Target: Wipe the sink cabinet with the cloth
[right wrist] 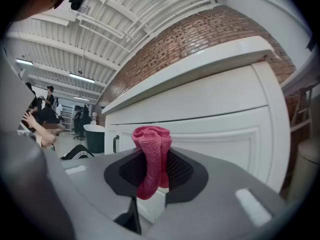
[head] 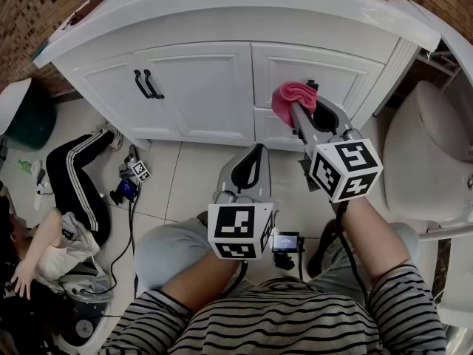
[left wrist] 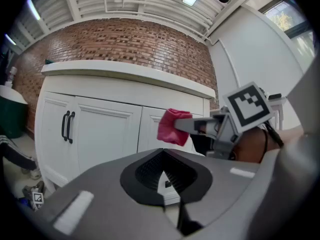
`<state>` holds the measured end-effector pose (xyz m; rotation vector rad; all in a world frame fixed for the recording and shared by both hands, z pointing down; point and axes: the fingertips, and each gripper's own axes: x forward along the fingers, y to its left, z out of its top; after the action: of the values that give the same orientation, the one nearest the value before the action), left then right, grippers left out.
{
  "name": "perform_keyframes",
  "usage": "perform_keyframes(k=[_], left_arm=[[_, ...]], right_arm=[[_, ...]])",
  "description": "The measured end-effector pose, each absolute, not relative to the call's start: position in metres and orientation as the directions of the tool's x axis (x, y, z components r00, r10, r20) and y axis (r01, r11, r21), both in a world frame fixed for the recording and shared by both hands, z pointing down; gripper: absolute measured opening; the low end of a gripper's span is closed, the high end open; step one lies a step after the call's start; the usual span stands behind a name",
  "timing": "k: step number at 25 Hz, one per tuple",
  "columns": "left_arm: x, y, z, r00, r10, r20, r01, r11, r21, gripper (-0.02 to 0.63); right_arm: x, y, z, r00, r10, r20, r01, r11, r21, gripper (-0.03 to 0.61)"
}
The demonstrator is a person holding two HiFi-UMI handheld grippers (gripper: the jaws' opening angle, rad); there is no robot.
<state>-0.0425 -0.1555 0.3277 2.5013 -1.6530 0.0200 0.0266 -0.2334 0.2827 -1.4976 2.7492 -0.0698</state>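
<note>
The white sink cabinet (head: 222,87) fills the far half of the head view, with black handles (head: 144,84) on its left doors. My right gripper (head: 301,111) is shut on a pink cloth (head: 294,97), raised in front of the cabinet's right panel; I cannot tell whether the cloth touches it. In the right gripper view the cloth (right wrist: 151,156) stands bunched between the jaws, and the cabinet front (right wrist: 215,129) is close behind. My left gripper (head: 251,156) is lower and nearer me, shut and empty. From the left gripper view I see the cloth (left wrist: 172,127) against the cabinet (left wrist: 105,129).
A white toilet (head: 425,161) stands close at the right. A person (head: 74,191) sits on the tiled floor at the left, near a dark green bin (head: 29,117). A small marked device (head: 133,174) with cables lies on the floor.
</note>
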Motion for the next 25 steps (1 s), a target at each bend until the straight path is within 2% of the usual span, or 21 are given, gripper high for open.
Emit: perform_keyframes(k=[5,10,18,25], left_arm=[[-0.056,-0.166,0.339,0.377,-0.917,0.128,-0.921,-0.356,0.159,0.000],[-0.056,-0.171,0.351,0.382,-0.910,0.163,-0.919,-0.355,0.170,0.000],[-0.051,-0.175,0.363,0.394,-0.899,0.191,-0.915,-0.363,0.177,0.000],[-0.042,-0.176,0.363,0.393,-0.899,0.191,-0.917,-0.368,0.156,0.000]], right_arm=[[-0.034,-0.277,0.248,-0.616,-0.788,-0.012,-0.788,0.615,0.029,0.093],[-0.031,-0.304,0.230,-0.570,-0.822,-0.022,-0.818,0.564,0.110,0.094],[0.094,-0.295,0.239,-0.416,-0.909,-0.014,-0.909,0.415,0.042,0.101],[0.233,-0.276,0.249,-0.111,-0.993,0.028,-0.994,0.111,-0.003,0.101]])
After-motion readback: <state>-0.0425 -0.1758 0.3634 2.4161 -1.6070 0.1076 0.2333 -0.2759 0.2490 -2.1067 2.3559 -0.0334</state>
